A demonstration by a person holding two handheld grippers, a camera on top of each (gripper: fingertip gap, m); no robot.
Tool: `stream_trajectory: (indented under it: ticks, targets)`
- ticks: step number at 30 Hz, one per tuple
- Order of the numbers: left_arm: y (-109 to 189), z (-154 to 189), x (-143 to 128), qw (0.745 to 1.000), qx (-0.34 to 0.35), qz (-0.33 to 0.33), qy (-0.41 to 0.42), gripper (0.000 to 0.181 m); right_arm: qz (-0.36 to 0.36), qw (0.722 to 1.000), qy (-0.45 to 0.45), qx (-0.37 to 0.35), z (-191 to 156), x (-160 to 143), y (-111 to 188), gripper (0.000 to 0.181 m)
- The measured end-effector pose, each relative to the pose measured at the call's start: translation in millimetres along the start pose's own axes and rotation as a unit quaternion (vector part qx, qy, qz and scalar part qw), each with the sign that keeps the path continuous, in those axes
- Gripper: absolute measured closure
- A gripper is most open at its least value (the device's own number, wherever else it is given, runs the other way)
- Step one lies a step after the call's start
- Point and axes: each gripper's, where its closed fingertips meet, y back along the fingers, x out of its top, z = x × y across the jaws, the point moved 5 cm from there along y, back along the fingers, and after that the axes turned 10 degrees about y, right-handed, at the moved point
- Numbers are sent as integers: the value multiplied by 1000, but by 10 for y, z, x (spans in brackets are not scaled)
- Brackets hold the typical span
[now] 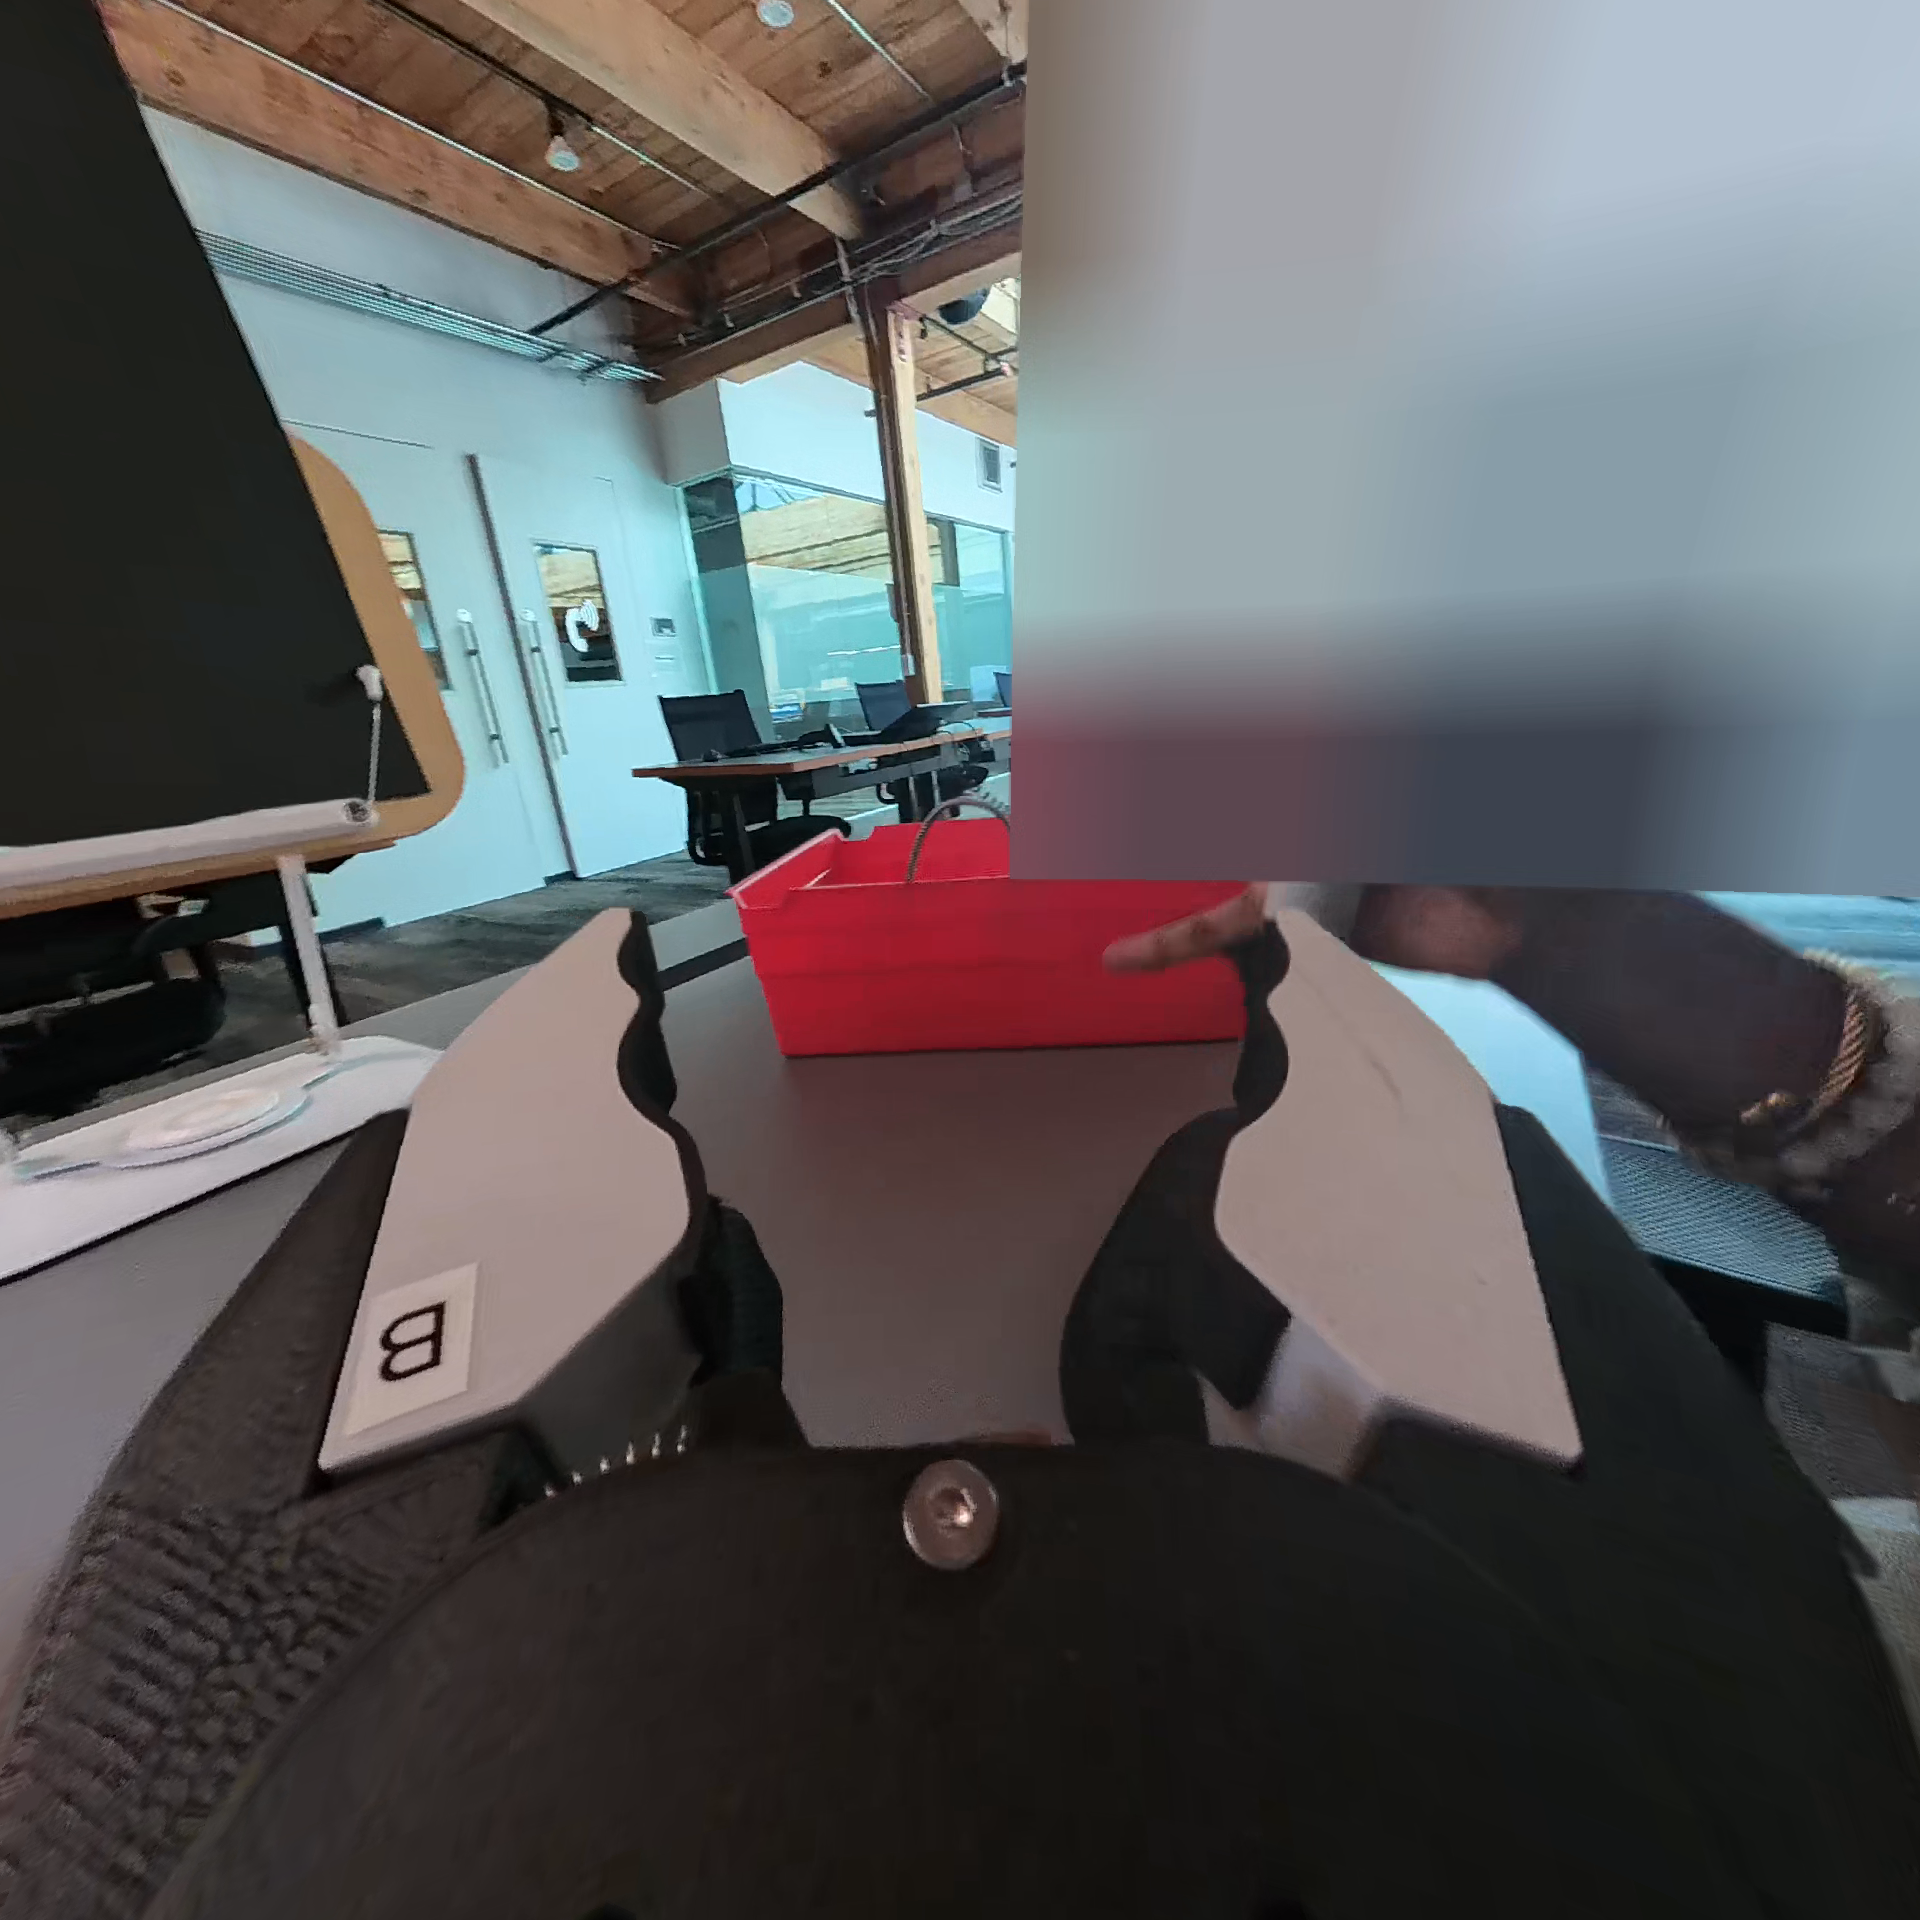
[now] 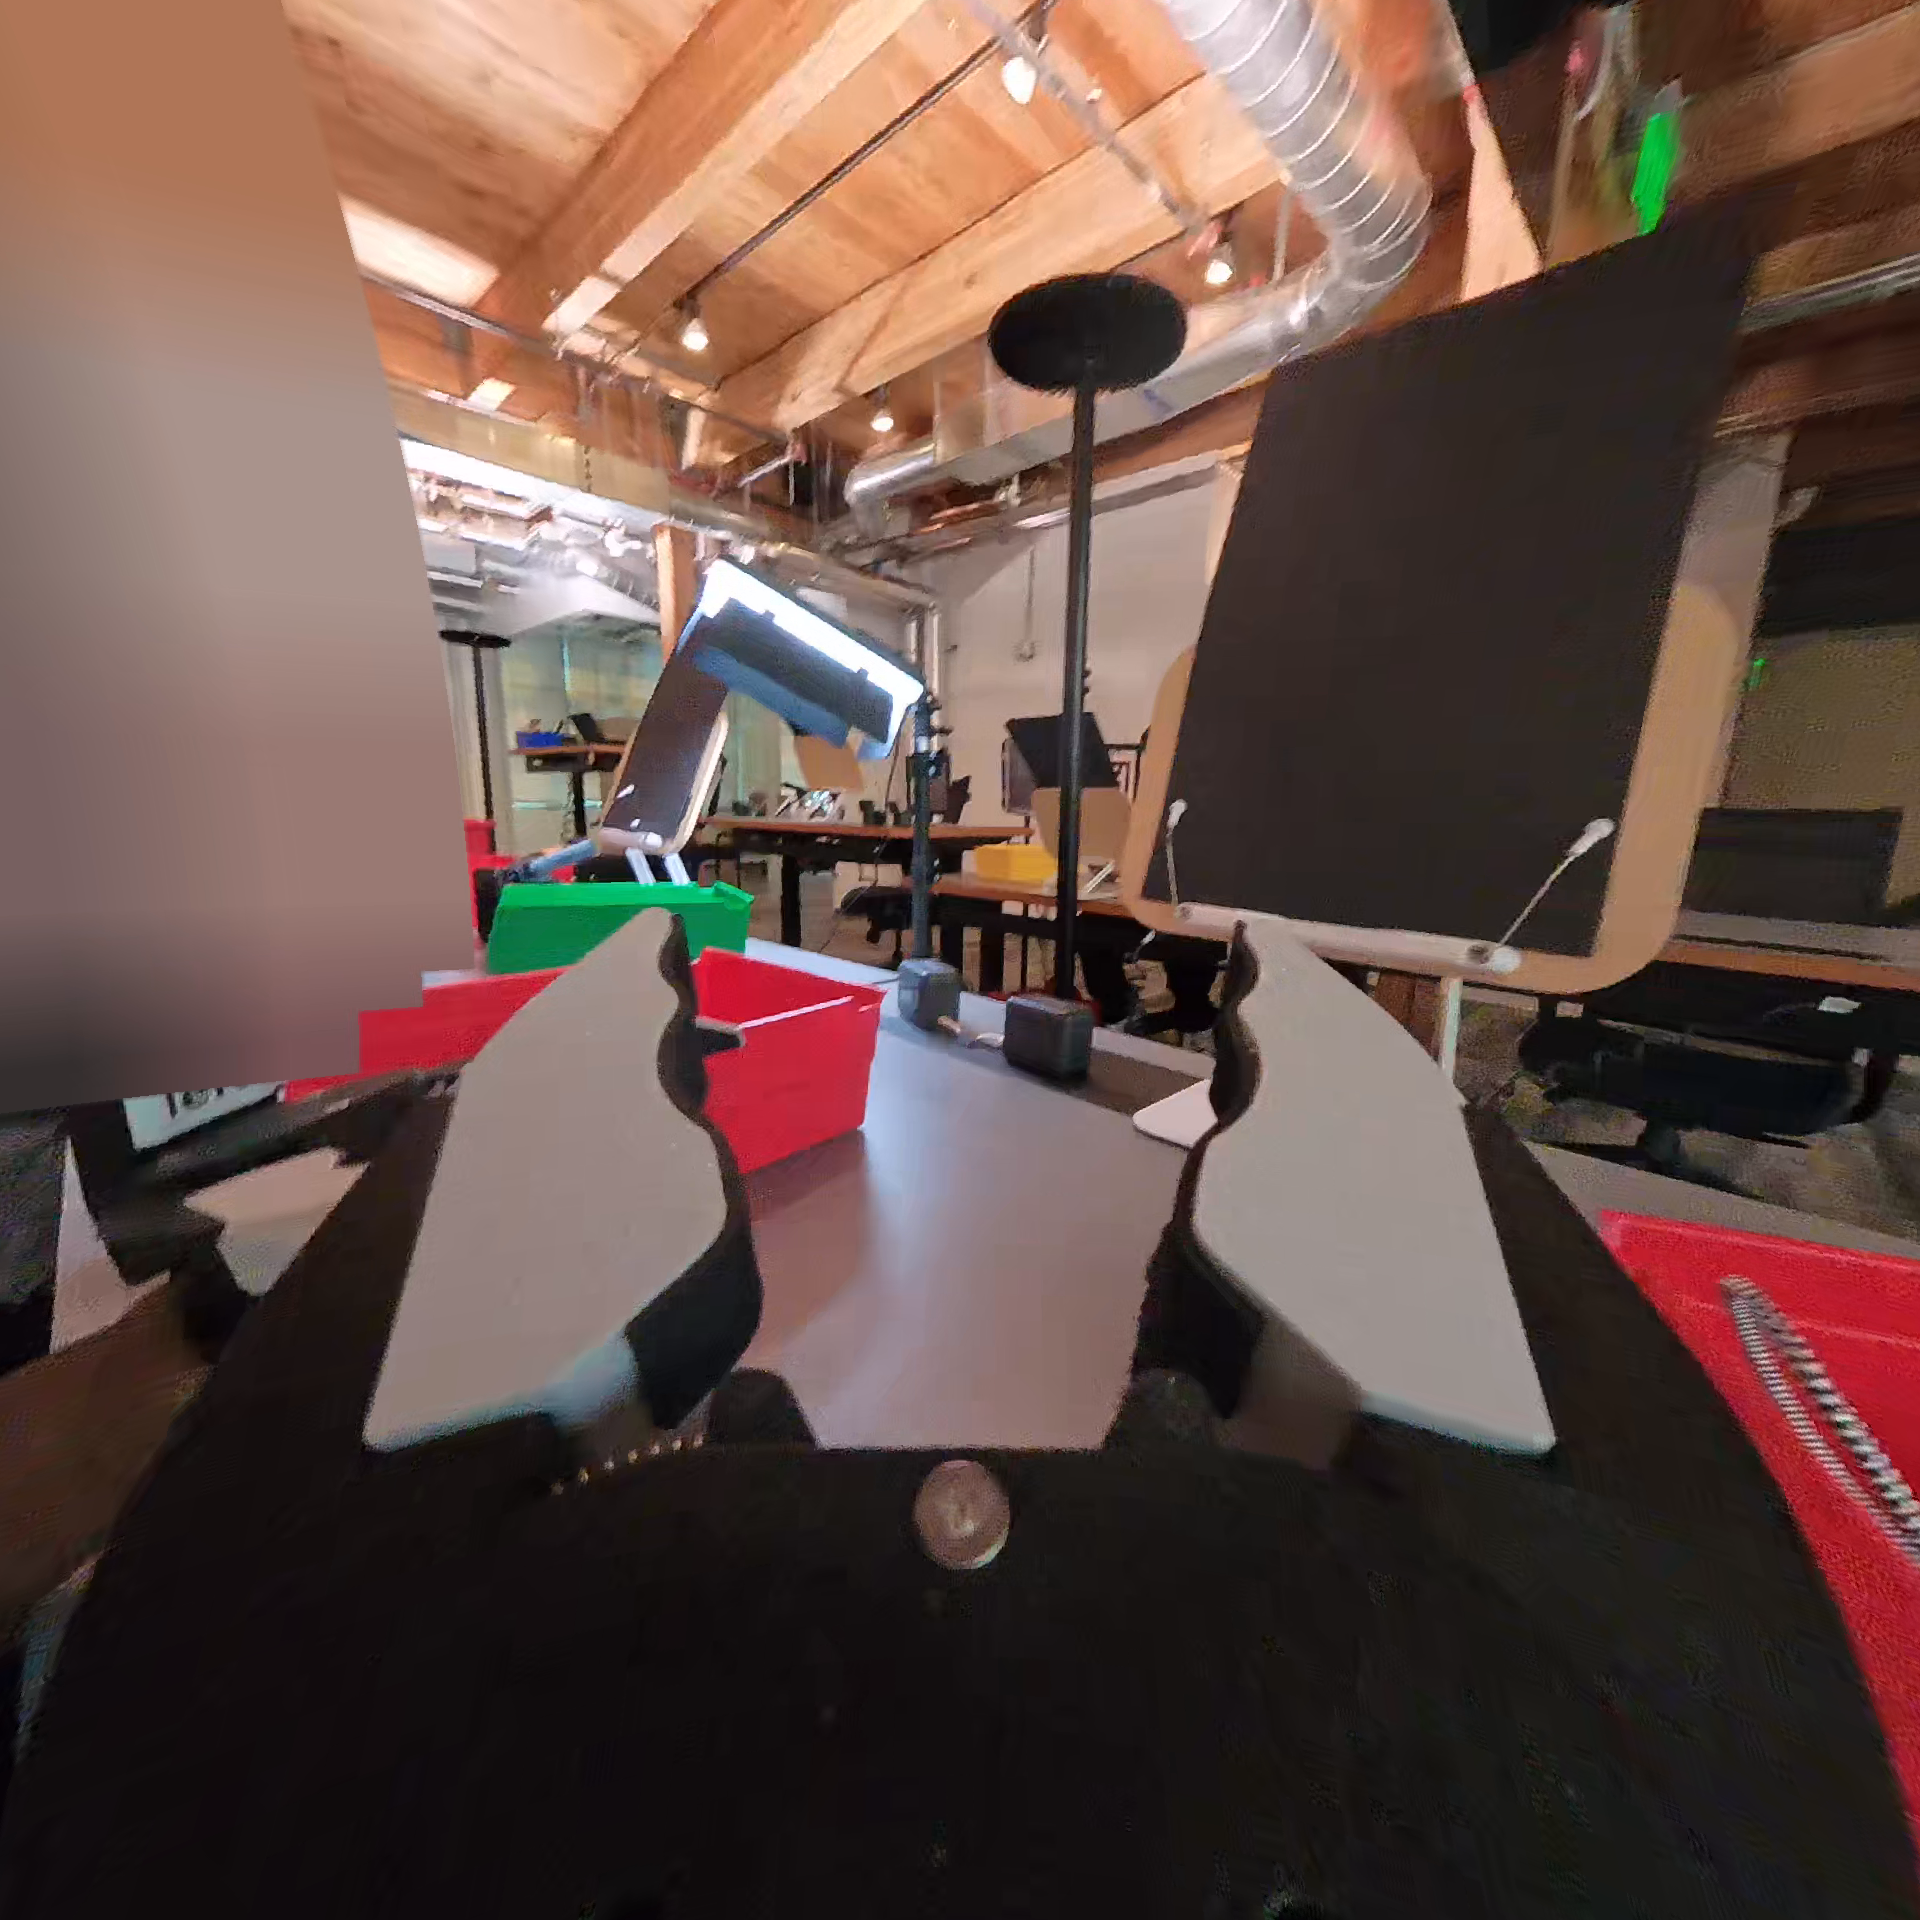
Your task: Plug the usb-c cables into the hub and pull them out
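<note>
Dark tabletop (image 2: pixel 966 1226): two empty, spread hand-held grippers (image 1: pixel 951 997) (image 2: pixel 961 1018), two red bins (image 1: pixel 997 966) (image 2: pixel 790 1060).

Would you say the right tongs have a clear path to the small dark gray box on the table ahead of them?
Probably yes: the right tongs are open and empty, and only bare tabletop lies before the dark gray box.

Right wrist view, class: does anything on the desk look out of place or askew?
Nothing is spilled or damaged. One oddity: a braided cable lies loose across the red tray at the right edge, not plugged into anything visible. No hub can be made out. Both grippers, left and right, are open and empty.
</note>
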Motion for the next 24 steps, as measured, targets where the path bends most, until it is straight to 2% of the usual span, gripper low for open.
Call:
stream_trajectory:
  ticks: [2, 3, 4, 5, 7, 10, 12, 14, 16, 19, 24]
  targets:
    - [17, 56, 67, 1000, -16, 5, 1, 76, -10, 1000, 15, 15, -182, -172, -47, 110]
    - [35, 77, 115, 1000, -23, 9, 4, 76, -6, 1000, 18, 17, -223, -210, -55, 133]
    - [60, 96, 168, 999, -30, 12, 6, 78, 3, 1000, 8, 19, -249, -230, -46, 168]
    - [94, 116, 222, 999, -38, 12, 8, 86, 14, 999, -14, 26, -272, -254, -37, 181]
    - [179, 155, 331, 998, -58, 9, 6, 107, 22, 996, -75, 40, -285, -335, -16, 181]
    - [356, 223, 472, 995, -93, -7, -33, 163, 38, 987, -153, 43, -238, -513, -3, 176]
    - [477, 211, 555, 993, -82, -21, -77, 179, 101, 976, -189, 27, -191, -492, 5, 129]
    - [601, 135, 623, 991, -46, -55, -117, 181, 136, 970, -200, 27, -175, -427, 23, 108]
    - [760, -33, 686, 984, 19, -104, -145, 179, 149, 971, -183, 27, -199, -398, 30, 99]
    - [1112, -359, 764, 960, 133, -180, -168, 161, 139, 977, -159, 40, -291, -417, -2, 98]
    - [1785, -806, 755, 899, 286, -299, -147, 137, 99, 982, -139, 82, -460, -505, -74, 98]
